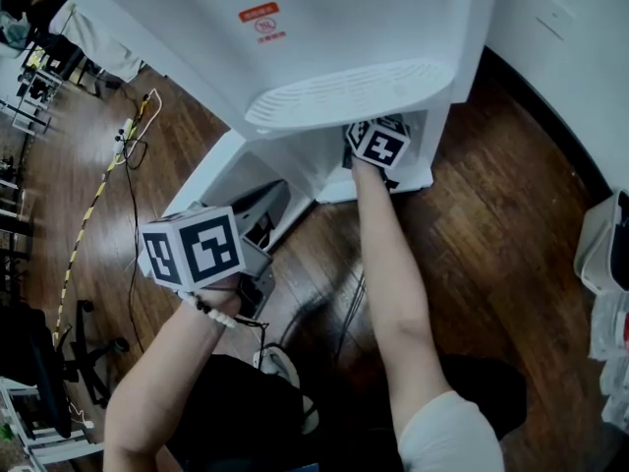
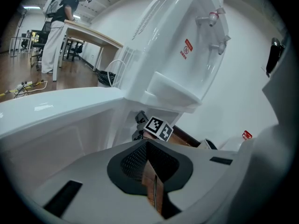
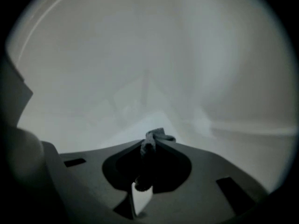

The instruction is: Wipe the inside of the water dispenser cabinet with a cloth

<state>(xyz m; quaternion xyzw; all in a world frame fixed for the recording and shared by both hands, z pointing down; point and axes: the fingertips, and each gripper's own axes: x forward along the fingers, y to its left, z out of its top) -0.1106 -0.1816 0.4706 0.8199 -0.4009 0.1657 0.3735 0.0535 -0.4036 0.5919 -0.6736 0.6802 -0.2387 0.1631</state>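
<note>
The white water dispenser point(image 1: 324, 28) stands on a wood floor, its lower cabinet point(image 1: 329, 160) open and the cabinet door point(image 1: 211, 180) swung out to the left. My right gripper point(image 3: 152, 143) reaches inside the dim white cabinet, shut on a small grey cloth point(image 3: 156, 136) bunched at its tips. From the head view only its marker cube point(image 1: 379, 144) shows under the drip tray point(image 1: 349, 91). My left gripper point(image 2: 147, 146) hangs outside by the door, shut with nothing between its jaws. Its cube point(image 1: 193, 249) sits low left.
A cable and striped tape point(image 1: 98, 200) run along the floor at left. A white bin point(image 1: 601, 244) stands at the right by the wall. A chair base point(image 1: 88, 347) is lower left. Far off, a person point(image 2: 58, 17) stands at a desk.
</note>
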